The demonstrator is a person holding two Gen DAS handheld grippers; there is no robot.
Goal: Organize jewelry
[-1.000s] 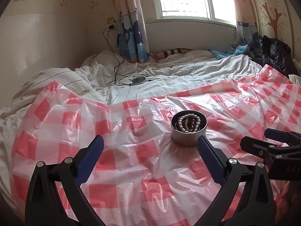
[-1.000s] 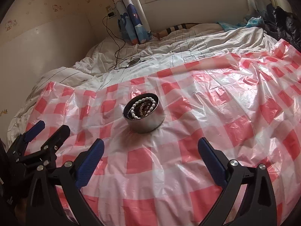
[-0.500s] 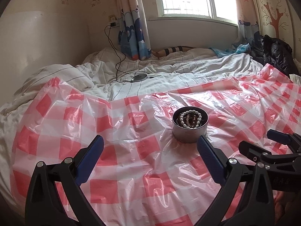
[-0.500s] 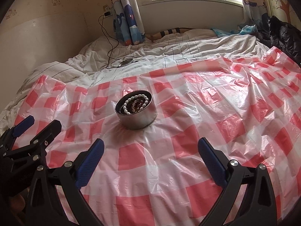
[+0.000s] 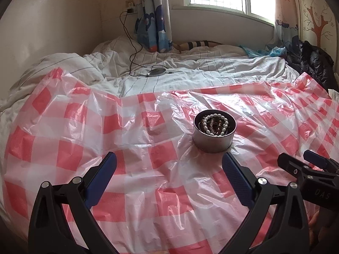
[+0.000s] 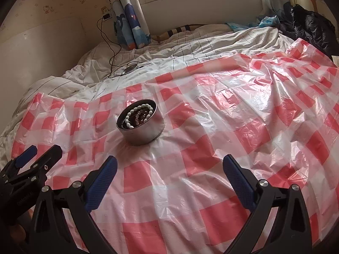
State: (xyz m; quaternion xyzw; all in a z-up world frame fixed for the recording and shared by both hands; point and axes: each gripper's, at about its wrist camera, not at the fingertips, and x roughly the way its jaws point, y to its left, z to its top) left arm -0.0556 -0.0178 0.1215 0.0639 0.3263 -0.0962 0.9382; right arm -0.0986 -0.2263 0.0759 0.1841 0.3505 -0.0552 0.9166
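Observation:
A round metal tin [image 5: 213, 141] stands on the red-and-white checked plastic sheet [image 5: 135, 139]. Inside it lie a white bead bracelet [image 5: 215, 119] and a dark brown bead bracelet, partly hidden beneath. The tin [image 6: 141, 132] and the white bracelet [image 6: 138, 114] also show in the right wrist view. My left gripper [image 5: 169, 165] is open and empty, just short of the tin. My right gripper [image 6: 169, 167] is open and empty, to the near right of the tin. Each gripper shows at the edge of the other's view.
The sheet covers a bed with a rumpled white striped duvet [image 5: 190, 67]. A black cable and a round grey disc [image 5: 156, 72] lie on the duvet. A black jacket [image 5: 313, 63] is at the far right. A curtain and window are behind.
Both grippers have drawn back and lifted a little, so the tin looks slightly farther off. The tin and bracelets have not moved. Both grippers stay open.

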